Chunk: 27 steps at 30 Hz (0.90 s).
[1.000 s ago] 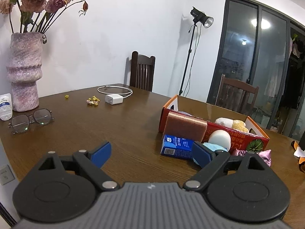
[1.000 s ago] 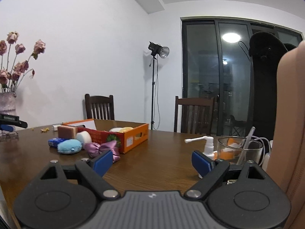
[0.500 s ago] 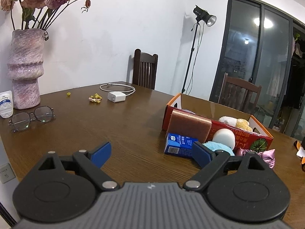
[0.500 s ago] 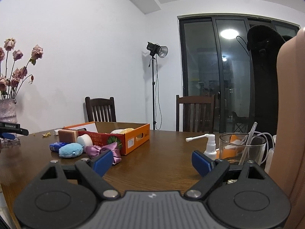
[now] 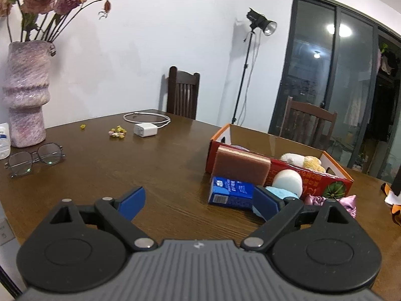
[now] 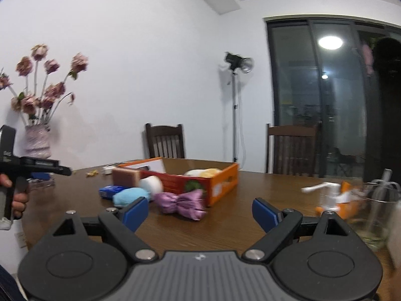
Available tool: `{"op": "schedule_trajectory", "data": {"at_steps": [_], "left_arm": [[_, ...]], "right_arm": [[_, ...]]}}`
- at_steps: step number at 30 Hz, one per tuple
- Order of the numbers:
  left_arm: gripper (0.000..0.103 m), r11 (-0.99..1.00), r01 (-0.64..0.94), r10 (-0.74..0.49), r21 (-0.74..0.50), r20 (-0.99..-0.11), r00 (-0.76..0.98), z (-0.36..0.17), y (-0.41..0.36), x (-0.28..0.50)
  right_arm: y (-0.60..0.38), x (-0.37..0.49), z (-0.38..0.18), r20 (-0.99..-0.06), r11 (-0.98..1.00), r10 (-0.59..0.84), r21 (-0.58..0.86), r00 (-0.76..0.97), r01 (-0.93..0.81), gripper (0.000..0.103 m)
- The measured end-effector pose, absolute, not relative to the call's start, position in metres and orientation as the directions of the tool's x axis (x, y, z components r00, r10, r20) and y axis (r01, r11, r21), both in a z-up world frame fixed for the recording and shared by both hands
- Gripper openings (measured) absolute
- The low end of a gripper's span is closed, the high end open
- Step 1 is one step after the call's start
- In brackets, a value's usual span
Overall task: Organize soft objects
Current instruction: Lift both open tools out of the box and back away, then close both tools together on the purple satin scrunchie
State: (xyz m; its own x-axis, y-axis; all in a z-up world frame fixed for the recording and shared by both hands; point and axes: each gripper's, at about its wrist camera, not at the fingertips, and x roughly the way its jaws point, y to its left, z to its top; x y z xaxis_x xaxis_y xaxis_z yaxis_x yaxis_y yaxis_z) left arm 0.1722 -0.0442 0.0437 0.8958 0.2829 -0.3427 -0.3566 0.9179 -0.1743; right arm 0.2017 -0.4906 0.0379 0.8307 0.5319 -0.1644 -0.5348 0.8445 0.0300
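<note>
Both grippers, left gripper [image 5: 199,202] and right gripper [image 6: 199,212], hover with jaws spread wide and empty, facing soft items clustered beside the cardboard box [image 6: 223,183] awaiting sorting.

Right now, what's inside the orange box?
Inside the orange box, a white plush and a yellow plush show above the rim. The front wall hides the box floor.

one box [image 5: 338,175], two chairs [image 5: 183,90], one vase [image 5: 25,92], one pair of glasses [image 5: 33,159].
</note>
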Motion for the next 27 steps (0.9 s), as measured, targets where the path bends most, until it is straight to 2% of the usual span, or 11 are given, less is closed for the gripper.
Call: {"op": "schedule_trajectory", "data": {"at_steps": [4, 15, 19, 24, 26, 27], "left_arm": [[0.095, 0.932, -0.324, 0.252, -0.165, -0.351, 0.902, 0.041, -0.044, 0.177], [0.095, 0.977, -0.17, 0.098, -0.125, -0.446, 0.89, 0.017, -0.043, 0.212], [0.077, 0.991, -0.065, 0.001, -0.116, -0.486, 0.874, 0.012, -0.053, 0.232], [0.063, 0.988, 0.072, -0.13, -0.134, -0.5, 0.856, 0.013, -0.073, 0.262], [0.05, 0.981, 0.115, -0.18, -0.158, -0.503, 0.845, 0.018, -0.082, 0.278], [0.048, 0.975, 0.136, -0.208, -0.176, -0.501, 0.84, 0.02, -0.087, 0.286]], "right_arm": [[-0.456, 0.205, 0.038, -0.192, 0.821, 0.566, 0.035, 0.802, -0.57, 0.09], [-0.368, 0.248, 0.03, -0.282, 0.829, 0.551, 0.074, 0.786, -0.555, 0.09], [-0.346, 0.276, 0.028, -0.325, 0.858, 0.508, 0.108, 0.798, -0.503, 0.089], [-0.333, 0.31, 0.025, -0.38, 0.888, 0.456, 0.143, 0.805, -0.436, 0.088], [-0.331, 0.325, 0.024, -0.399, 0.904, 0.426, 0.15, 0.812, -0.401, 0.087], [-0.332, 0.333, 0.023, -0.411, 0.911, 0.411, 0.163, 0.814, -0.378, 0.087]]}}
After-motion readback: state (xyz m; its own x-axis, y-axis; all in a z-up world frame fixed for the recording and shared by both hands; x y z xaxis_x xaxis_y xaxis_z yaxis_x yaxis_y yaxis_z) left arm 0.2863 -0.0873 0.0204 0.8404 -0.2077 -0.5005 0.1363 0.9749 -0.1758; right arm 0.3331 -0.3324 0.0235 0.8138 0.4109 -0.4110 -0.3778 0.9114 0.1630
